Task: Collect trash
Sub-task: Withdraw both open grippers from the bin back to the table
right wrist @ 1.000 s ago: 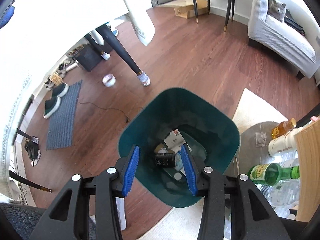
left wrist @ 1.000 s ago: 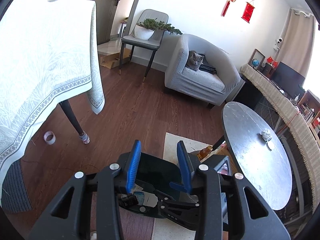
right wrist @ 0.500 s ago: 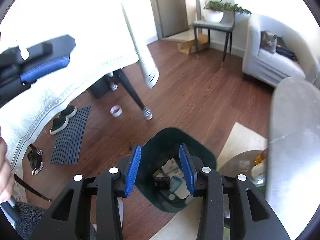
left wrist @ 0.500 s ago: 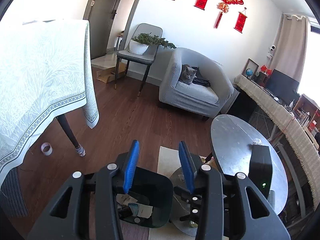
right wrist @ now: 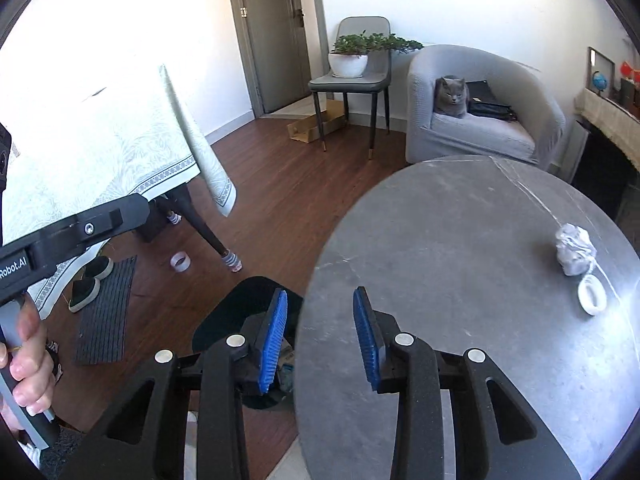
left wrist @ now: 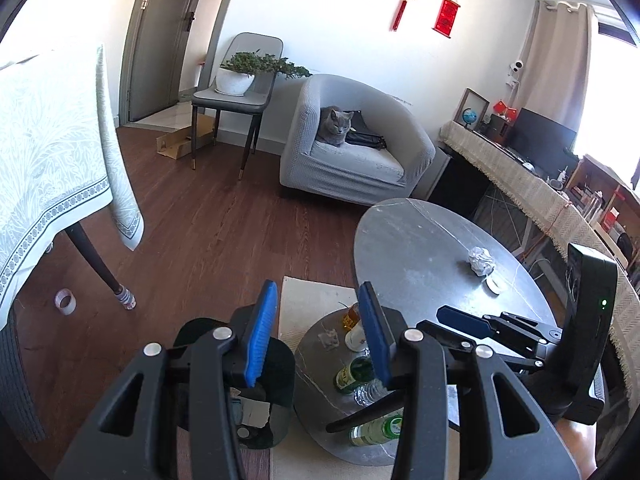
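A crumpled white paper ball and a white ring-shaped lid lie on the round grey table; they also show in the left wrist view, the ball and the lid. A dark green bin with paper scraps stands on the floor left of the table, seen too in the right wrist view. My left gripper is open and empty above the bin's edge. My right gripper is open and empty over the table's near left edge.
A low shelf under the table holds bottles. A dining table with a pale cloth stands to the left, a tape roll by its leg. A grey cat sits in an armchair. A mat with shoes lies at the left.
Both grippers have risen from over the bin and tilted up. The right gripper now sits above the grey tabletop, with the paper ball in view. Both stayed open.
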`<action>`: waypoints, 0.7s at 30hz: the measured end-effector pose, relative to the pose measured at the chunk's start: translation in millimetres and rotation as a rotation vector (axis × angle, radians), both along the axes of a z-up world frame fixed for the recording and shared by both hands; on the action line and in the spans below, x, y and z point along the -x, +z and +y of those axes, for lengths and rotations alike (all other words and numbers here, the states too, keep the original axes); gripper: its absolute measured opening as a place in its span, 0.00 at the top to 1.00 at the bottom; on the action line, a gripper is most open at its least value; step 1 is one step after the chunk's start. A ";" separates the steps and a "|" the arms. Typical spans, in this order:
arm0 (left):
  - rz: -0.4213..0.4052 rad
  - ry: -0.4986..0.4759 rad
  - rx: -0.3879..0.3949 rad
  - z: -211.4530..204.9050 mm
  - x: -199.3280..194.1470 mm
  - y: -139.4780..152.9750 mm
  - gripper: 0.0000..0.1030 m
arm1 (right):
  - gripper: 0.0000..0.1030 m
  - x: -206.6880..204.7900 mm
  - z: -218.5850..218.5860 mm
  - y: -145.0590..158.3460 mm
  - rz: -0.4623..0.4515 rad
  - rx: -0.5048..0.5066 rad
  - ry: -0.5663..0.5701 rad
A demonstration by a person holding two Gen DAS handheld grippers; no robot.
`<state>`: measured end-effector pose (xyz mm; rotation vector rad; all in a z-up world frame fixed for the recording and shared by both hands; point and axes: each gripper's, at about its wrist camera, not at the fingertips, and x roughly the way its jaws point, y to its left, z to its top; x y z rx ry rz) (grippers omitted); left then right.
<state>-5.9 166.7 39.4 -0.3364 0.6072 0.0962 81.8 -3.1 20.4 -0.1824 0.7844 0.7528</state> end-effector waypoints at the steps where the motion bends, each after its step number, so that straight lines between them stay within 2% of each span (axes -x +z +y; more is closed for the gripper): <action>1: 0.000 -0.008 -0.006 -6.0 -2.3 -0.2 0.57 | 0.67 -2.0 -7.9 -0.1 0.000 -0.001 -0.012; 8: 0.005 -0.060 -0.080 -51.3 -16.0 -12.4 0.54 | 0.67 -8.0 -61.1 0.5 -0.002 -0.010 -0.083; 12: 0.009 -0.085 -0.081 -73.2 -29.0 -14.6 0.51 | 0.66 -15.2 -92.2 2.7 0.000 -0.020 -0.128; 17: 0.021 -0.130 -0.081 -103.0 -46.7 -16.8 0.47 | 0.56 -25.5 -129.6 5.8 0.002 -0.035 -0.196; 21: 0.011 -0.171 -0.080 -125.8 -61.4 -15.5 0.37 | 0.46 -37.3 -153.6 7.9 -0.012 -0.034 -0.236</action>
